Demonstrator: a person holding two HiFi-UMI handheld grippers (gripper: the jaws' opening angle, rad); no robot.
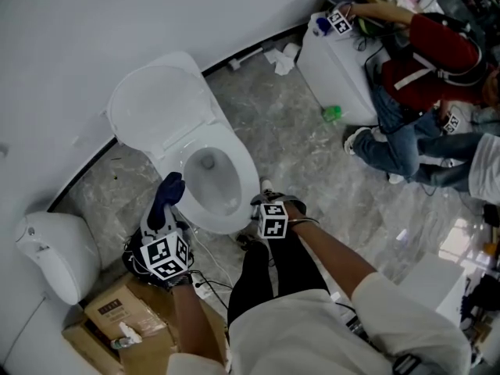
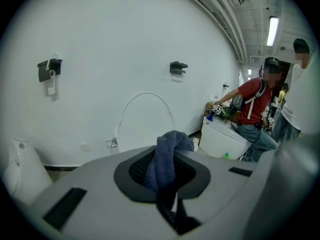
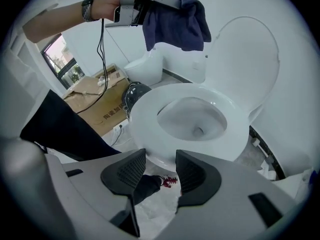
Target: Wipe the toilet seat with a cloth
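- Now the left claw (image 2: 167, 181) is clamped on a dark blue terry cloth (image 2: 165, 156), which sticks up bunched past its tips.
- Below that claw and clear of it lies the white oval plastic toilet seat (image 3: 142, 116), its white lid (image 3: 245, 59) raised.
- The right claw (image 3: 160, 170), jaws parted and empty, hangs low before the seat's front.
- Wiping looks not yet begun; next, lower the cloth onto the ring and sweep round.

Lower end of the cloth (image 2: 166, 160), dark and indistinct between the jaws.
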